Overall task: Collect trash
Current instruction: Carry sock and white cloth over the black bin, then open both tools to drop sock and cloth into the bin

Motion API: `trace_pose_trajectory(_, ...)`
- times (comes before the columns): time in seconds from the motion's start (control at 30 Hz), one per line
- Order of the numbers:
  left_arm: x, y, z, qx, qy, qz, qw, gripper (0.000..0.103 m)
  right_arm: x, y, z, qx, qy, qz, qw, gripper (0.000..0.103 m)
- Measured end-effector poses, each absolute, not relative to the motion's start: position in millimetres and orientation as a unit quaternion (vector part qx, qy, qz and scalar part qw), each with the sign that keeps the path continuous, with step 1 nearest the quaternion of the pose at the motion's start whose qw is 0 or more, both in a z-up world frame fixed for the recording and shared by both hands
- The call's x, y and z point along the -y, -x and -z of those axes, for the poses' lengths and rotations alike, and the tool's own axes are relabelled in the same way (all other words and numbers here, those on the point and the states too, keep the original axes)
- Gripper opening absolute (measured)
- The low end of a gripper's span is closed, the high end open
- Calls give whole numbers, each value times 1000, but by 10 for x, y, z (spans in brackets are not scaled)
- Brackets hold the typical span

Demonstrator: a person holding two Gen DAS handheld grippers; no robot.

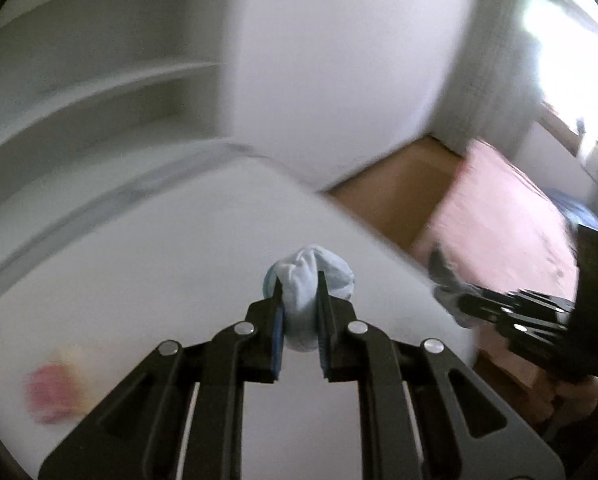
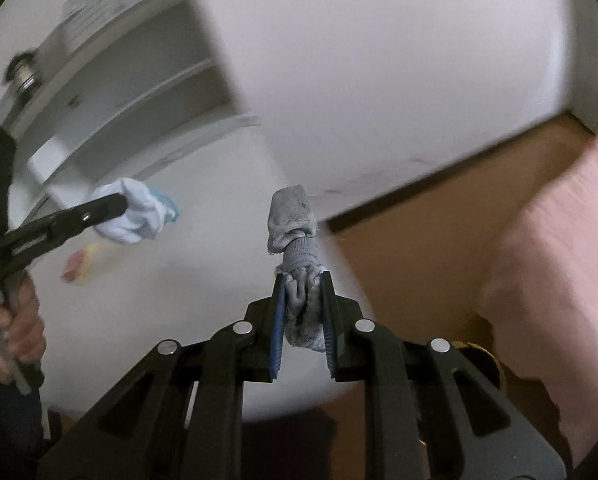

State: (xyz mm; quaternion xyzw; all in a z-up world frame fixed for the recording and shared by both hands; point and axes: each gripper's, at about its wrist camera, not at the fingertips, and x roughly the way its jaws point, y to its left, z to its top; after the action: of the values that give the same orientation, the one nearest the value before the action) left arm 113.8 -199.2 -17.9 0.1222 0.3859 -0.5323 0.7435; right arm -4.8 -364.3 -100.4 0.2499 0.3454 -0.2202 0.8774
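Two grippers, both loaded. Your left gripper [image 1: 299,280] clamps one pale blue-white bundle [image 1: 311,276]; your right gripper [image 2: 303,280] clamps one grey bundle [image 2: 293,220], both above the white table [image 1: 139,280]. One blurred pink-yellow scrap [image 1: 55,384] lies near its left edge.

Motion blur and occlusions, both wrist views.
Pink-and-yellow item [image 1: 57,382] on worktop [image 1: 179,260]: smeared, identity indeterminate. Pale blue wad [image 1: 309,280]: middle hidden between left gripper [image 1: 301,308] fingers. Grey wad [image 2: 295,236]: lower part hidden in right gripper [image 2: 303,304]. Shelves [image 1: 99,92] and pink fabric [image 1: 499,224] blurred; hand [image 2: 11,336] cut by frame edge.
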Motion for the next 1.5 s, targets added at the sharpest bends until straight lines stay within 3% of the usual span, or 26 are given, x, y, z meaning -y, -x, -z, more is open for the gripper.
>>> trace_pose_trajectory(0.27,3037,228,395,-363,-178,641,652,14,4285,1441,1401,-337,-311,343,820,16)
trace_pose_trajectory(0.47,3551,943,850,-365,-220,679,598,14,4529,2070,1902,-349,-362,383,775,16)
trace_pose_trajectory(0.77,4088,1103,1902,-408,-270,654,578,14,4755,2094,2798,-392,-416,371,732,16)
trace_pose_trajectory(1.1,4289,1058,2447,-448,-294,625,567,14,4900,1913,3356,-422,-451,346,706,17)
trace_pose_trajectory(1.13,4302,1055,2468,-450,-295,625,566,14,4896,1906,3366,-422,-452,345,706,18)
trace_pose_trajectory(1.2,4317,1048,2471,-453,-297,623,565,14,4914,1903,3367,-420,-456,346,704,41)
trace_pose_trajectory(1.27,4311,1043,2473,-455,-299,622,563,14,4908,1936,3324,-408,-456,347,711,57)
trace_pose_trajectory(1.5,4346,1060,2497,-462,-303,619,558,14,4906,1991,3249,-395,-458,352,715,57)
